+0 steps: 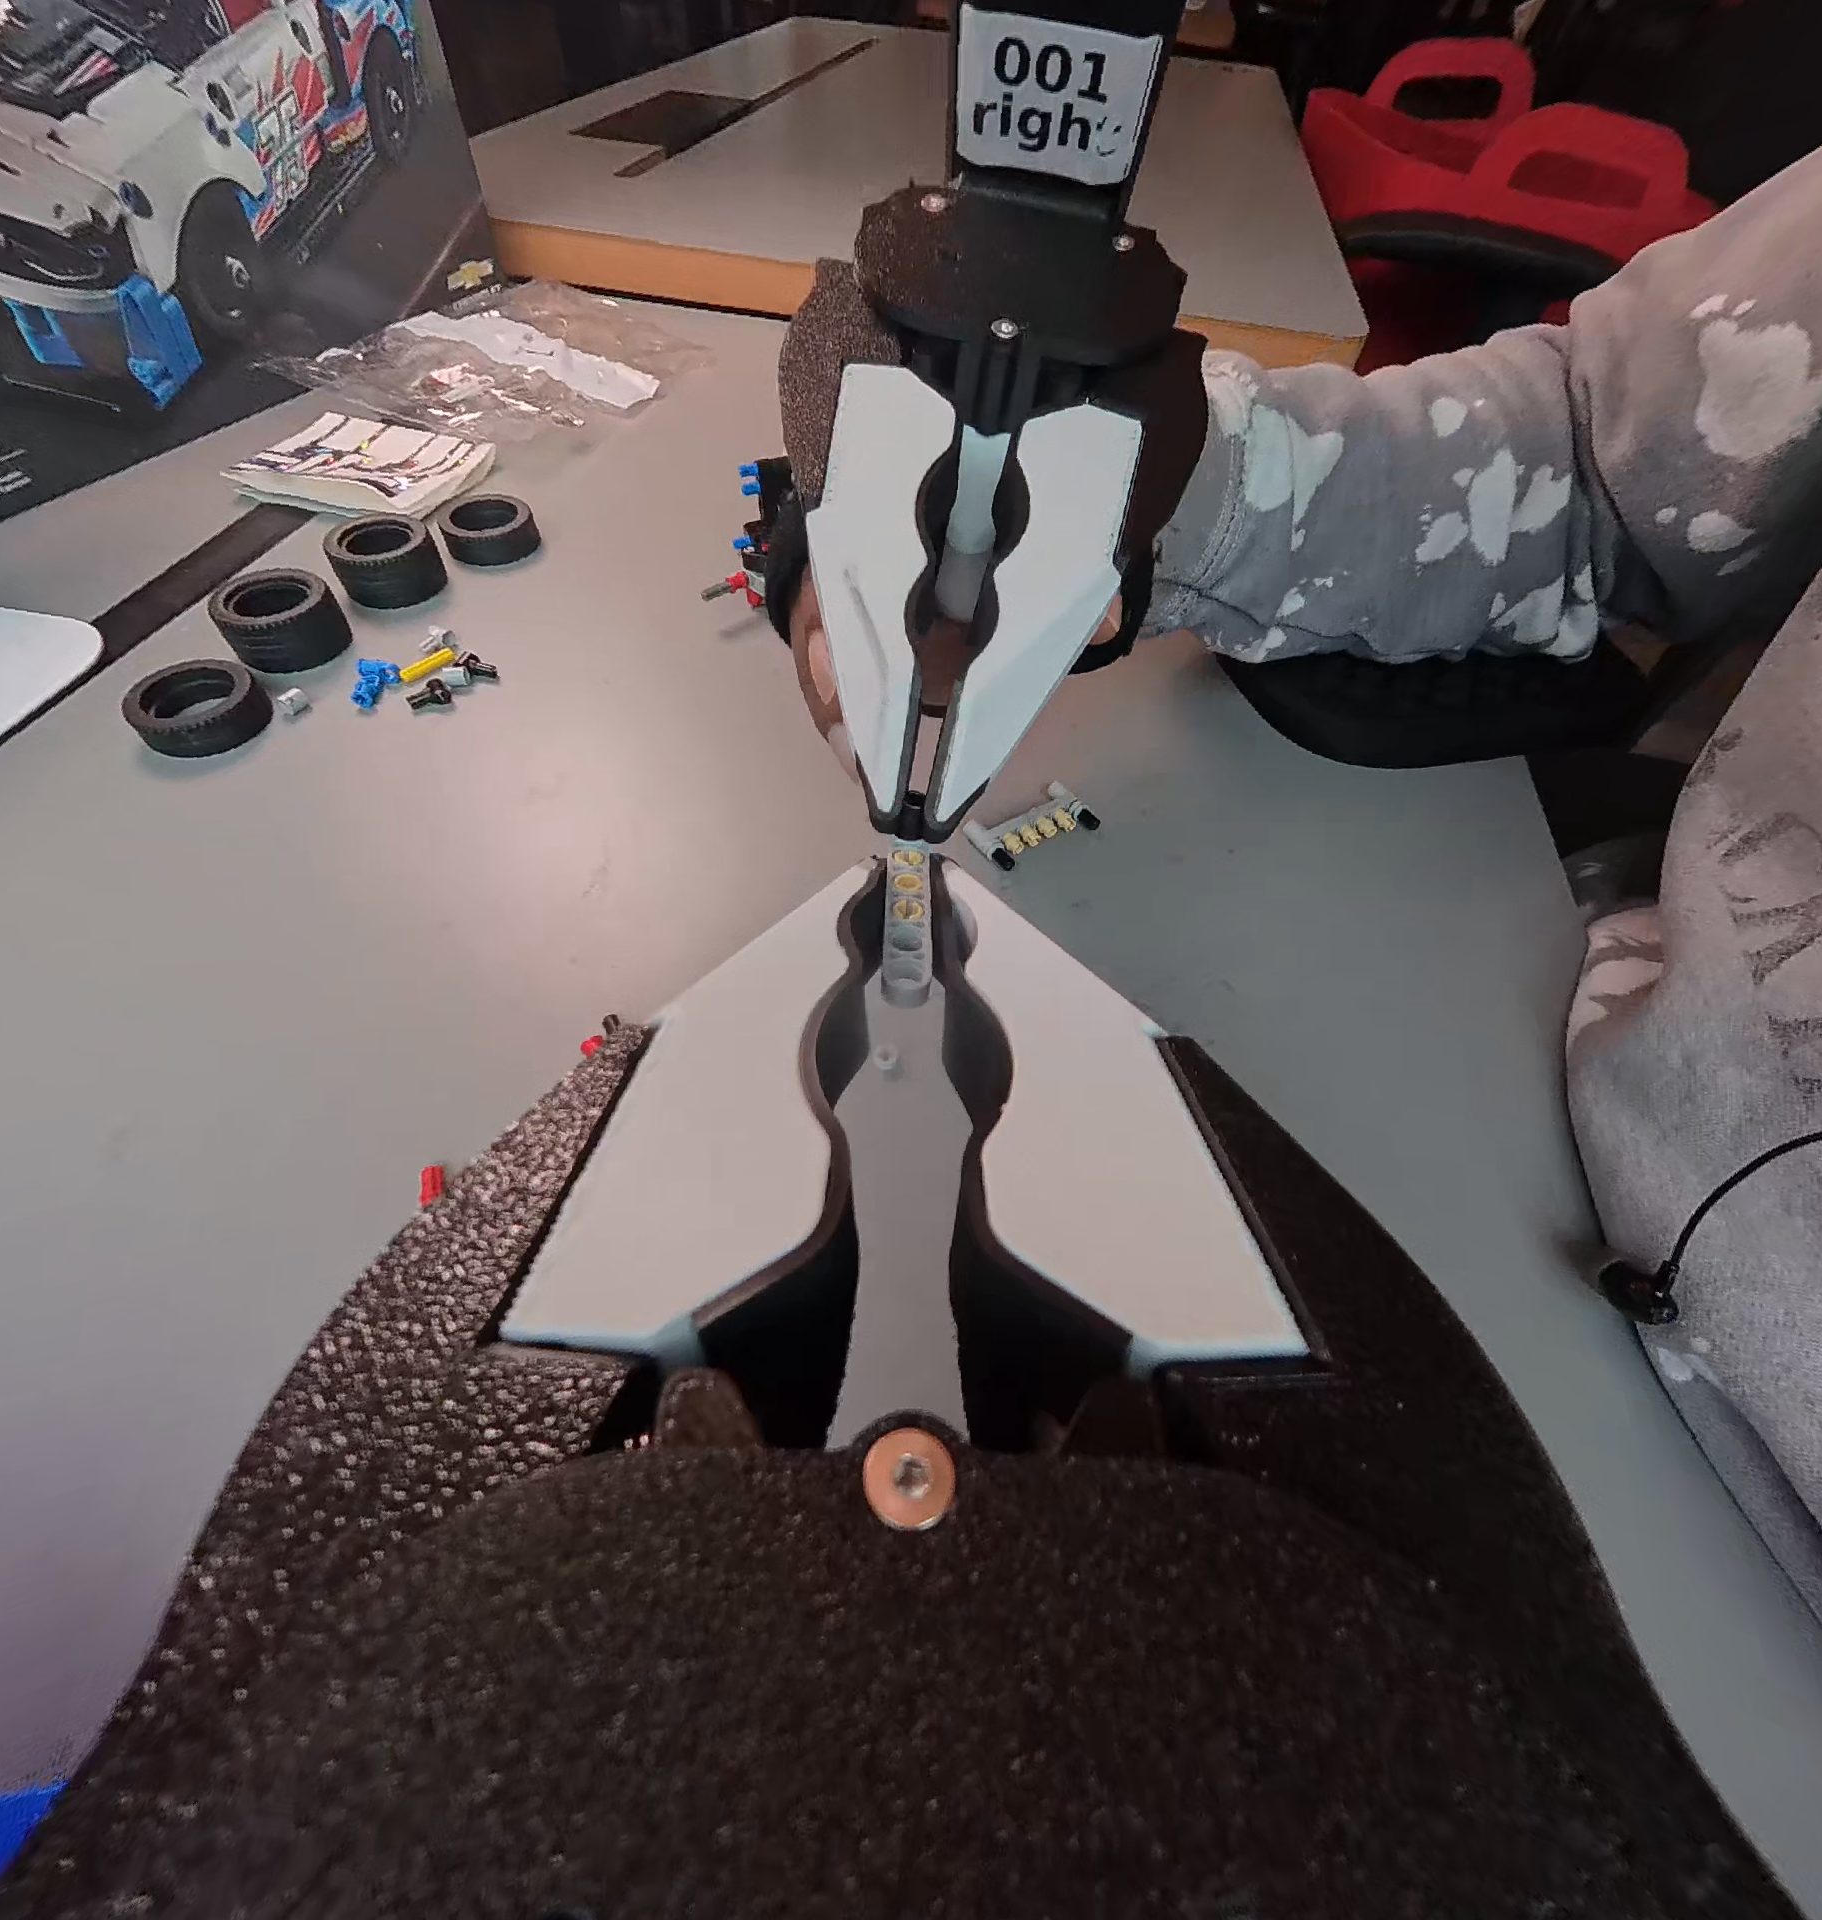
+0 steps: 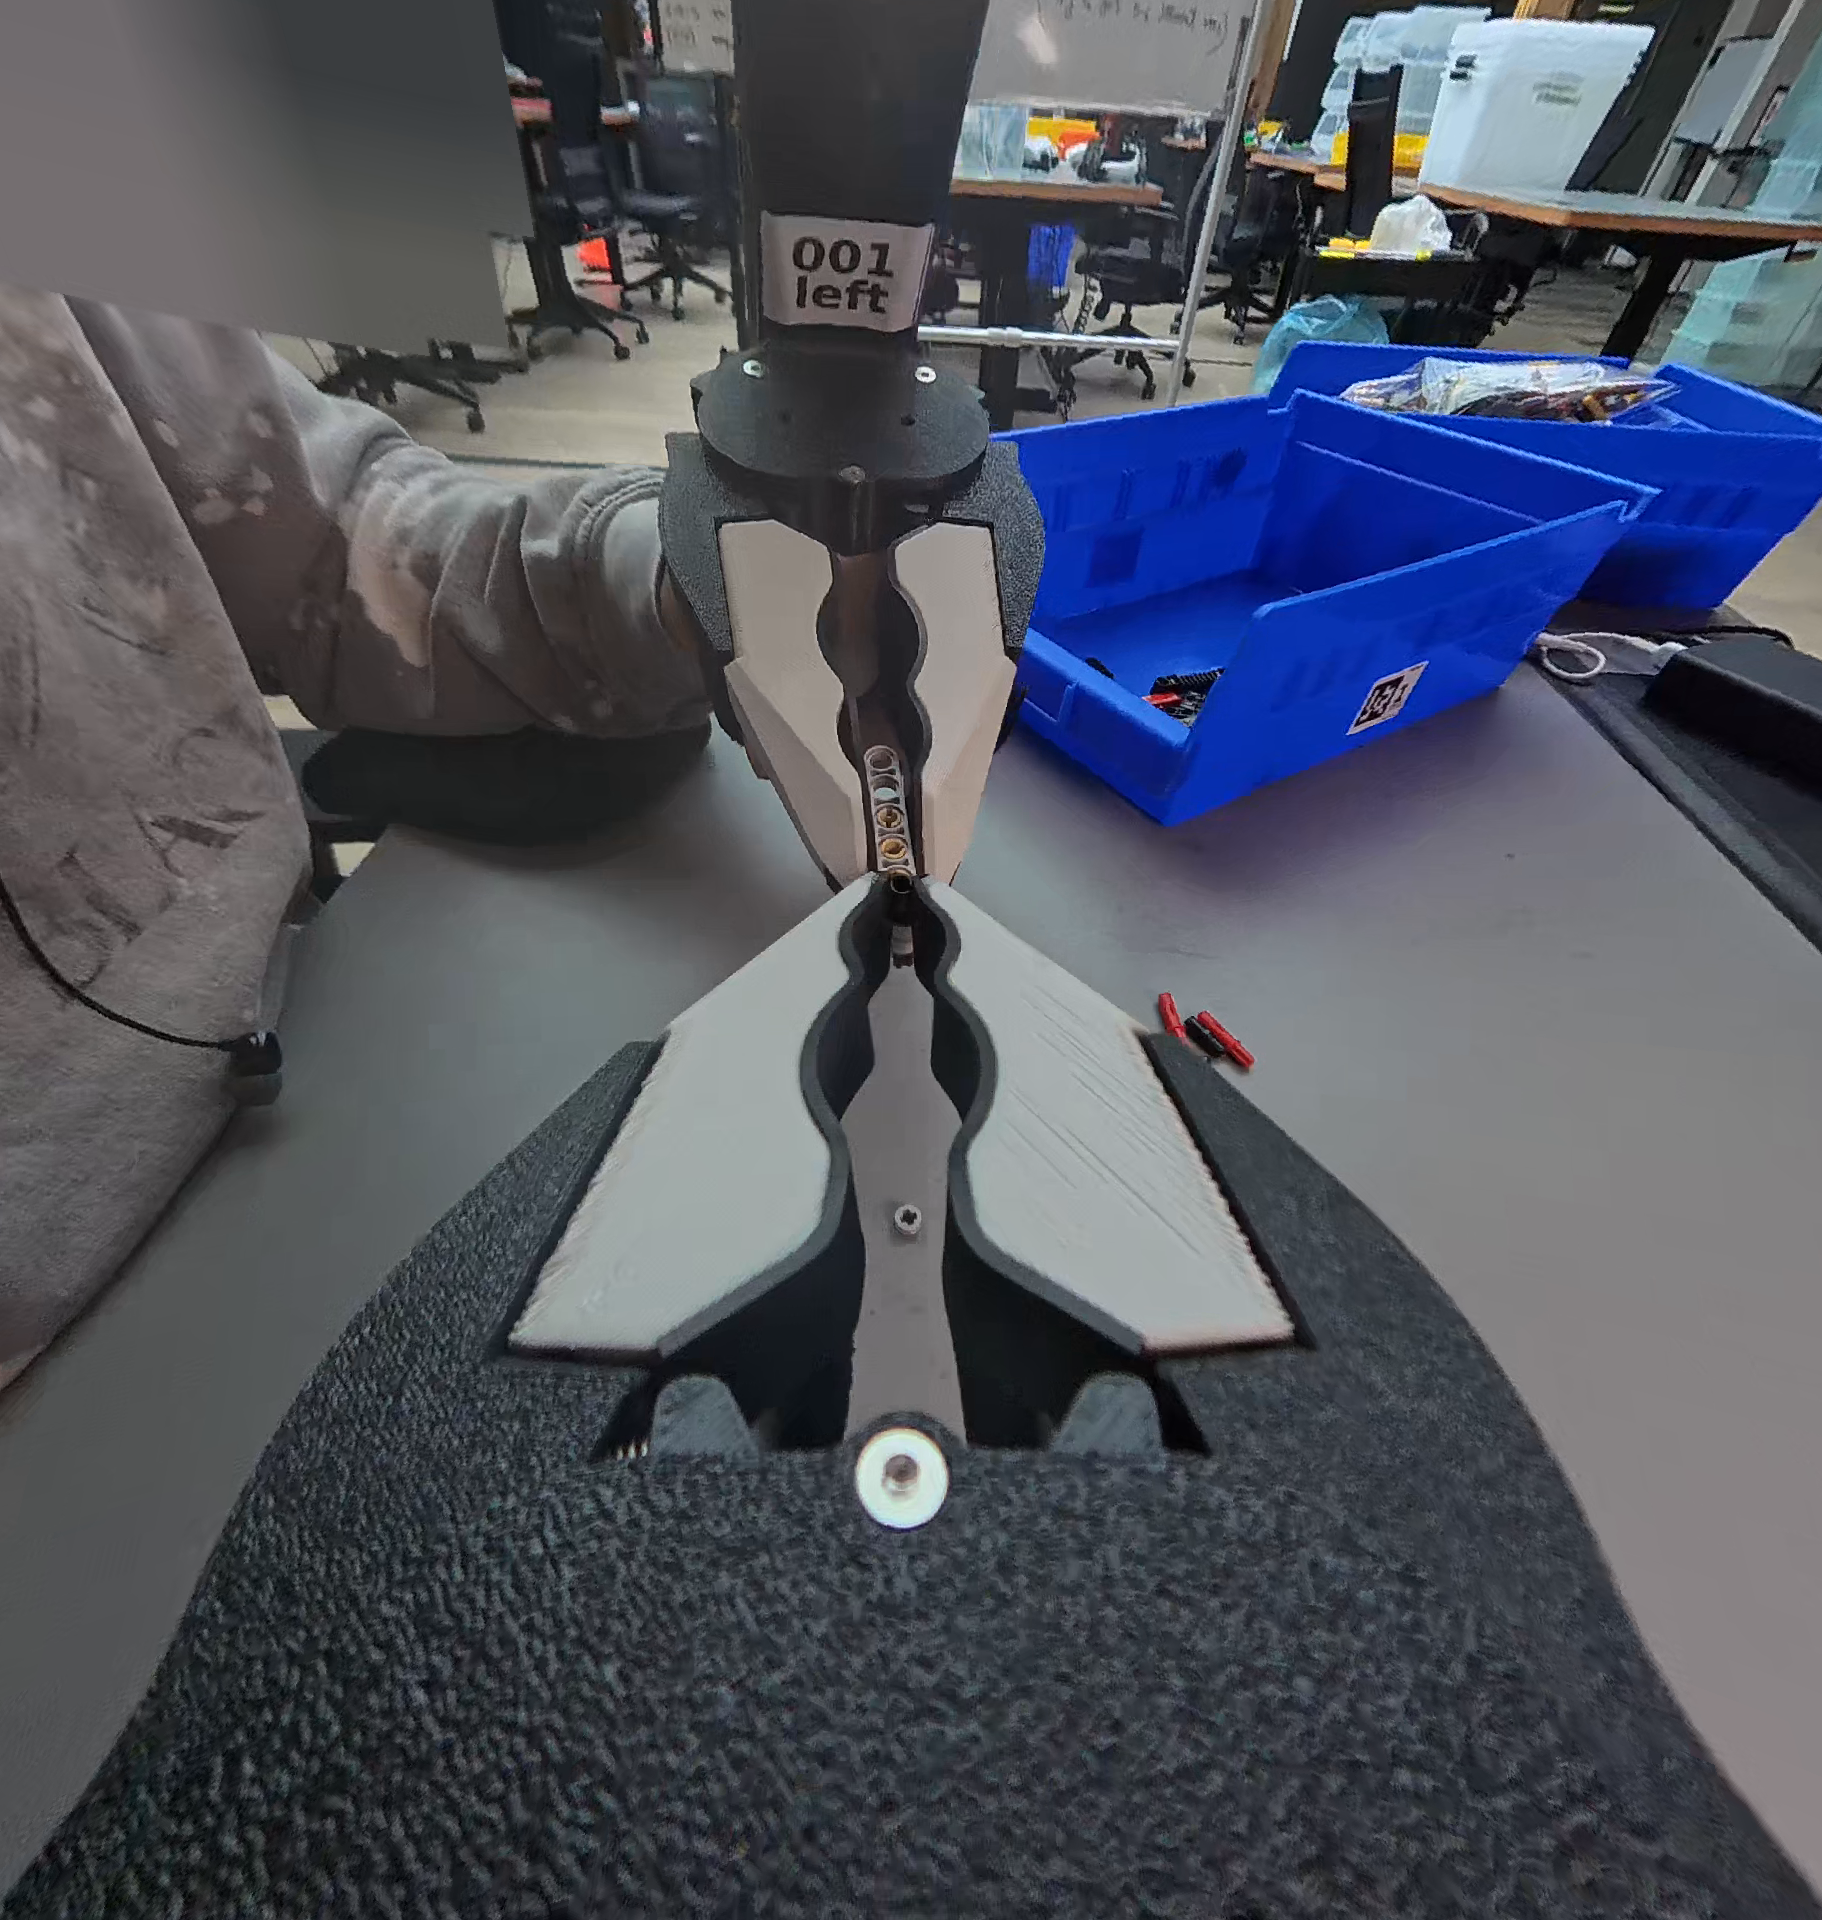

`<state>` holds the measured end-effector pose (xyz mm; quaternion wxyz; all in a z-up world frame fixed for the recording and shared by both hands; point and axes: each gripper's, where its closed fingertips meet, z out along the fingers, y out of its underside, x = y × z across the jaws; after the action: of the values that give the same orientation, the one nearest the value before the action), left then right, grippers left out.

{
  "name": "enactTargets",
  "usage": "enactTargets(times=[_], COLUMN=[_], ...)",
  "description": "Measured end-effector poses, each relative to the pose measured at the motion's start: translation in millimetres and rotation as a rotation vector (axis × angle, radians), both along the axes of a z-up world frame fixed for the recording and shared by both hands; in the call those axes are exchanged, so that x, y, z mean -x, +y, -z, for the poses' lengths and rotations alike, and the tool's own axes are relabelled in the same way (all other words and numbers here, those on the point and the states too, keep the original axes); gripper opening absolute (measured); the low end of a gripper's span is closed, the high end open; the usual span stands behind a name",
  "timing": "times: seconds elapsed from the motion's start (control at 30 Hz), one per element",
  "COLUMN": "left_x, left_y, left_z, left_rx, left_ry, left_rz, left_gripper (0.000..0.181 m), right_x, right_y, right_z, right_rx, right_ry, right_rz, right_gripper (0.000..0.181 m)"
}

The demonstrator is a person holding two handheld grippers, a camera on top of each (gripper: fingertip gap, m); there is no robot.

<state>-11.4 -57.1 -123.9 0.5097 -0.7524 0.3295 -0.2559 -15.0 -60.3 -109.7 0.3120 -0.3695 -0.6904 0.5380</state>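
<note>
Grey perforated beam (image 1: 905, 914) sat clamped between the left gripper's (image 1: 907, 862) closed fingertips, held above the grey table (image 1: 471, 935). Three of its holes carried tan pins; the rest stood empty. Right gripper (image 1: 912, 826) faced it tip to tip, pinched shut on a small black pin (image 1: 913, 805) just beside the beam's end, not seated as far as could be told. Loose on the table: four black tyres (image 1: 278, 613), small blue and yellow parts (image 1: 408, 675), a second pinned beam (image 1: 1032, 826), red pins (image 2: 1203, 1029), blue bin (image 2: 1302, 623).
</note>
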Motion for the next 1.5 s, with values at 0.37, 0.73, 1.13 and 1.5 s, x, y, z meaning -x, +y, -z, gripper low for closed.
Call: enactTargets(times=[0.37, 0.73, 1.13, 1.5], left_x=[-16, -11, -11, -10], left_y=[-3, 3, 0, -2], left_z=[23, 37, -3, 16], left_rx=[0.042, 0.083, -0.021, 0.032], left_ry=[0.065, 0.098, -0.139, 0.049], left_rz=[0.062, 0.018, 0.051, 0.013], left_gripper=[0.006, 0.006, 0.012, 0.007], right_x=[-27, 3, 0, 0], right_y=[28, -2, 2, -5], right_z=[-118, 6, -1, 10], right_rx=[0.312, -0.133, -0.019, -0.083], right_ry=[0.349, -0.093, -0.031, -0.030], right_rz=[0.026, 0.037, 0.008, -0.021], right_gripper=[0.000, 0.020, 0.004, 0.003])
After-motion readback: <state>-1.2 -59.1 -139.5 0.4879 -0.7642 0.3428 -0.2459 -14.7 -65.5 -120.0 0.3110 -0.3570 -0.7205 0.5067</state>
